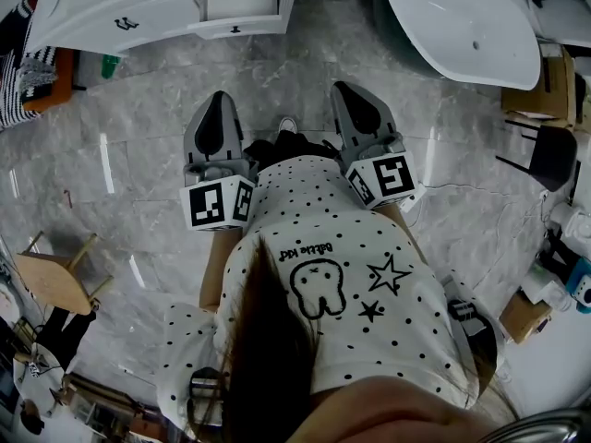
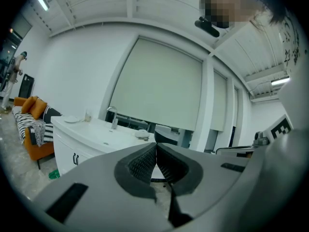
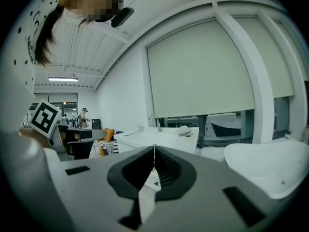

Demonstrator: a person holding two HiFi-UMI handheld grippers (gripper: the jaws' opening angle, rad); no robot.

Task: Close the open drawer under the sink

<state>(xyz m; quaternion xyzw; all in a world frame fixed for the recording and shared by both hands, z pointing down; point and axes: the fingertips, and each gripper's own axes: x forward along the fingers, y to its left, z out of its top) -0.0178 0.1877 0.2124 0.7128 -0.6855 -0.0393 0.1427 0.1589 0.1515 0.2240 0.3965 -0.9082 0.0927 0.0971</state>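
Grey jaws of the left gripper (image 1: 220, 101) and right gripper (image 1: 347, 90) are both closed, with nothing between them. The open drawer (image 1: 242, 5) juts from the white sink cabinet (image 1: 138, 21) on the far side, well apart. Its front runs left to right, and it is probably nearer the left gripper. Glossy grey marble floor (image 1: 120, 155); white tub (image 1: 462, 26) far right.

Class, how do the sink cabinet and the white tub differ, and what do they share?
The sink cabinet is boxy, with flat fronts and dark handles; the tub is rounded and smooth. The cabinet has a drawer pulled out; the tub shows no drawer. Both are white and stand on the grey marble floor.
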